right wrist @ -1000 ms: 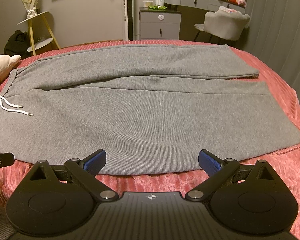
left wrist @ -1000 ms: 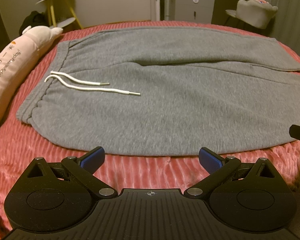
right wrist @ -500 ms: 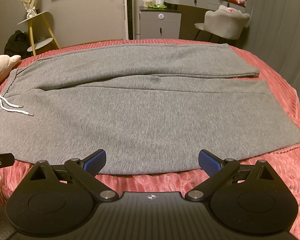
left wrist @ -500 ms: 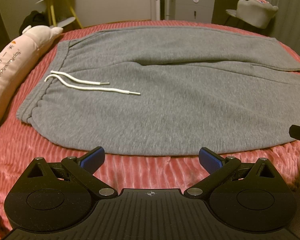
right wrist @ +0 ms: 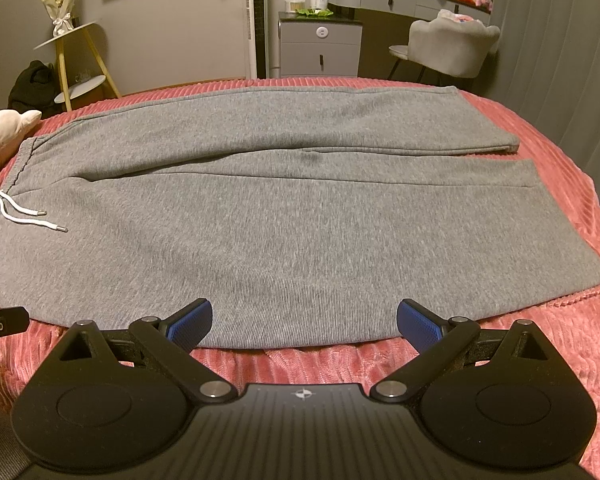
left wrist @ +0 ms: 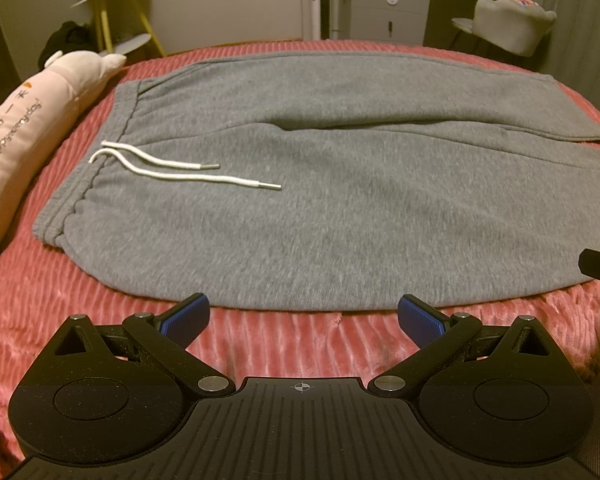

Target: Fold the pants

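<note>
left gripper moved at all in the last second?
No. In the left wrist view the left gripper sits just short of the gray pants near edge, and the white drawstring and pink pillow hold the same spots as before.

Black claw (left wrist: 304, 318) — blue ribbed pads (left wrist: 186, 317)

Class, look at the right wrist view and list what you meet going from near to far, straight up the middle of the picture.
Right gripper, open → strip of pink bedspread → near leg of the grey pants → far leg → grey cabinet against the wall.
</note>
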The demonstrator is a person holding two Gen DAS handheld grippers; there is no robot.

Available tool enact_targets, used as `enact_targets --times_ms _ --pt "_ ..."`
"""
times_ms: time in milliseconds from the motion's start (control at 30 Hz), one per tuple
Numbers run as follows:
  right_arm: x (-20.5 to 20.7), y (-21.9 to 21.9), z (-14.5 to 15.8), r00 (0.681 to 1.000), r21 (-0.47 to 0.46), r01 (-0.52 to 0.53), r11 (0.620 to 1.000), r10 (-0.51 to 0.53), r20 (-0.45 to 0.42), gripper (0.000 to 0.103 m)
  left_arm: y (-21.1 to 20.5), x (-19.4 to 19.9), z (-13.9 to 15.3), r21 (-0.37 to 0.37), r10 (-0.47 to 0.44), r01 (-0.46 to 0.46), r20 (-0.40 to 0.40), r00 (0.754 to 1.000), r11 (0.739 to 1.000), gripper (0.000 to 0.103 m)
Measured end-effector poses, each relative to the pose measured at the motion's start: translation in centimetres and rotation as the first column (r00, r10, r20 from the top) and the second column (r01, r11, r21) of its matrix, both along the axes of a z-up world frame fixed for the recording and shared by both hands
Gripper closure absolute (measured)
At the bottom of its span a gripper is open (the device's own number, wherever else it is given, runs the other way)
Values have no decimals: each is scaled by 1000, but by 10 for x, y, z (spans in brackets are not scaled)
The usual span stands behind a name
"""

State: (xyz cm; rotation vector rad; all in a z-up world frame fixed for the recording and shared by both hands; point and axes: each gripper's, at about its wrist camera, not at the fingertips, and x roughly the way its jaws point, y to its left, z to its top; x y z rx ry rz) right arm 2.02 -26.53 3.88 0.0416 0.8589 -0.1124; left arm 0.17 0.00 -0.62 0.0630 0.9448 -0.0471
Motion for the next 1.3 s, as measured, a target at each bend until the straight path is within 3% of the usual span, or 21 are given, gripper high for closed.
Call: enact_targets --times_ms 1300 --pt "2 -10 0 1000 66 -4 998 3 6 4 1 2 2 -15 13 -14 -15 1000 1000 0"
